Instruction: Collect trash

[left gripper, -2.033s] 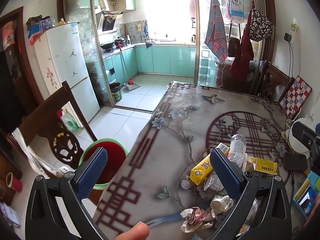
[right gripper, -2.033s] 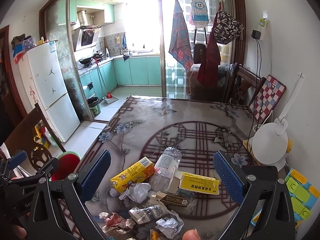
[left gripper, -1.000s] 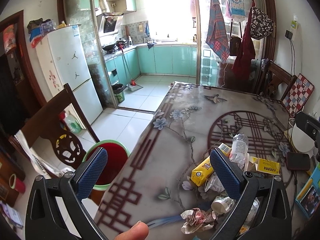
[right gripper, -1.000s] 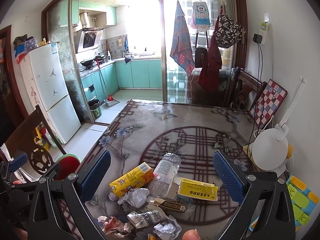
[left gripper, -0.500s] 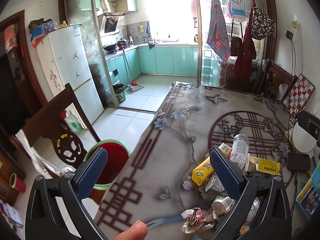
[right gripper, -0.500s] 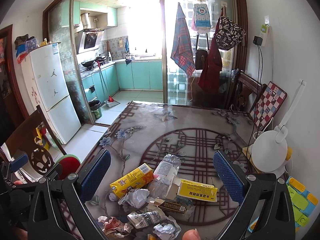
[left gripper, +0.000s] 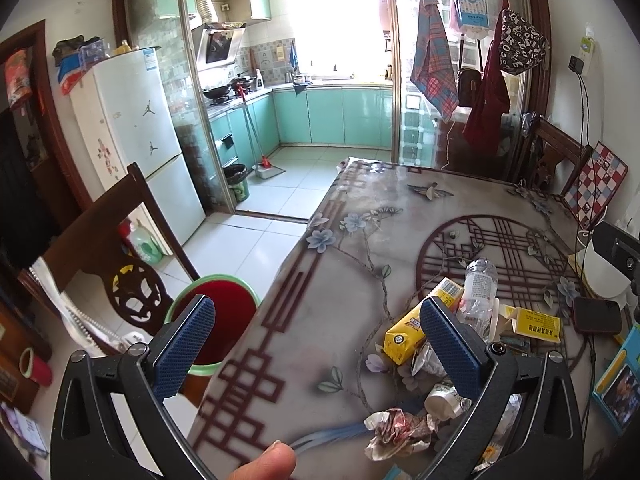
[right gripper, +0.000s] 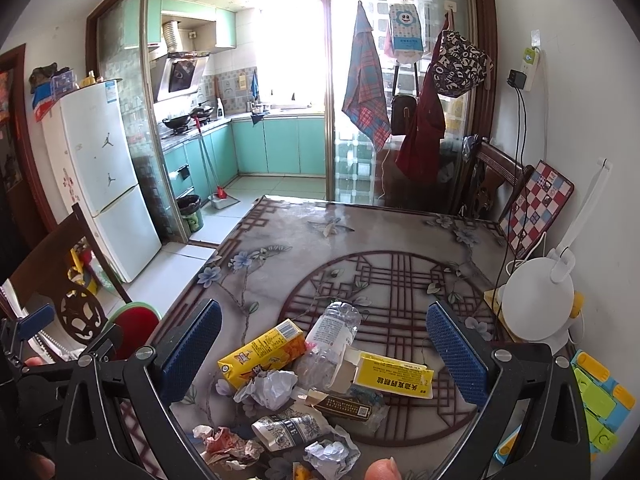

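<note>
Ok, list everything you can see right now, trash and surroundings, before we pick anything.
Juice carton: 1, yellow, left of the pile.
Plastic bottle: 1, clear, crushed, beside the carton.
Medicine box: 1, yellow, right of the bottle.
Paper wads: 2, white, in the pile.
Red wrapper: 1, crumpled, near edge.
Dark packet: 1, centre of the pile.
Bin: 1, red with green rim, on the floor left of the table.
Fridge: 1, white, left wall.
Lamp: 1, white, table's right.
Left claw: open.
Right claw: open.
</note>
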`<state>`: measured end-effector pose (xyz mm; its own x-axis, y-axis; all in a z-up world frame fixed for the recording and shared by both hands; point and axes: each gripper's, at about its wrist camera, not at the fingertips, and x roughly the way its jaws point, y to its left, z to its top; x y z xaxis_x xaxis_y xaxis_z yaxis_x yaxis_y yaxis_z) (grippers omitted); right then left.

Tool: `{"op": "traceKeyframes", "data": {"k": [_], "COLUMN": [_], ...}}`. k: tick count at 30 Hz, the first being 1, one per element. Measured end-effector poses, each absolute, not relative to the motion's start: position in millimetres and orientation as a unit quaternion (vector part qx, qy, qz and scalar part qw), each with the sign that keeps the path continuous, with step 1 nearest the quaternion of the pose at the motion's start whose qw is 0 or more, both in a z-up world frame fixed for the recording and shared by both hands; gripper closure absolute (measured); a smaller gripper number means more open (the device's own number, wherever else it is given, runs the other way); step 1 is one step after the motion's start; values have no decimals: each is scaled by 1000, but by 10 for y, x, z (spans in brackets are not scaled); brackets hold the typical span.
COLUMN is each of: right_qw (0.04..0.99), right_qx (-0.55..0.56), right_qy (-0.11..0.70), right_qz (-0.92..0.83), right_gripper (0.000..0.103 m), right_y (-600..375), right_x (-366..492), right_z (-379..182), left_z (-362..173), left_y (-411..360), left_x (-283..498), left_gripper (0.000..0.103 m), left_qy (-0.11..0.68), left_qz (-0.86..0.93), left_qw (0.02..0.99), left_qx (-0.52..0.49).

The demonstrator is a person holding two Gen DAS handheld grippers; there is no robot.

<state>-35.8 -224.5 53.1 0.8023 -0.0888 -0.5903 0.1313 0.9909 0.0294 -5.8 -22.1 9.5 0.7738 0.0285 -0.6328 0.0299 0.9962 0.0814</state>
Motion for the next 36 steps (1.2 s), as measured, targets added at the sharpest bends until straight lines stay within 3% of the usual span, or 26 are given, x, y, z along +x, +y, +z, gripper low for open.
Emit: {"op": "traceKeyframes", "data": {"k": [7,16,18,20,24,25,26,28,31,35,36], "right_qw": [951,918,909,903,881,873,867,855,830,803,800], "right_qx": [57,37,18,5,21,28,29,8,-52,-91,-92], "right_qy": [303,392,413,427,465,475,481,491,511,541,547], "right_qz": [4,54,52,55,84,105,123,165,215,233,227], "right_gripper": [0,0,0,0,1,1,1,2,9,41,43], "right_y": [-2371,-2549,-2539,-2515,-2494,-2469,-2424,-2279,-1995,-1783,-1761], "right_x": [-440,-600,-638,-688,-734,-747,-768,-838,-967,-1002,-977], "right_z": [436,-104,-272,-405,-634,-683,-722,-826,-1041,-1353,-1438], "left_z": [-62,-1129,-1388,-1581,-1732,-1713,-1692,-1577,-1330,-1013,-954], "left_y": [-290,-435,-446,-453,-444,-449,-444,-376,-239,-82,-56], "left_x": [-161,-517,-592,-626,-658,-666,-668,-656,-596,-521,-497], "left_gripper": [0,1,8,37,63,82,89,97,99,100,100], "left_qy": [335,518,558,584,602,602,604,589,563,533,527], "left_qz": [-155,-287,-291,-286,-287,-292,-294,-284,-258,-234,-230], "left_qw": [926,793,765,746,736,733,731,748,779,809,814], "left_qx": [78,139,139,143,122,123,123,114,103,86,80]}}
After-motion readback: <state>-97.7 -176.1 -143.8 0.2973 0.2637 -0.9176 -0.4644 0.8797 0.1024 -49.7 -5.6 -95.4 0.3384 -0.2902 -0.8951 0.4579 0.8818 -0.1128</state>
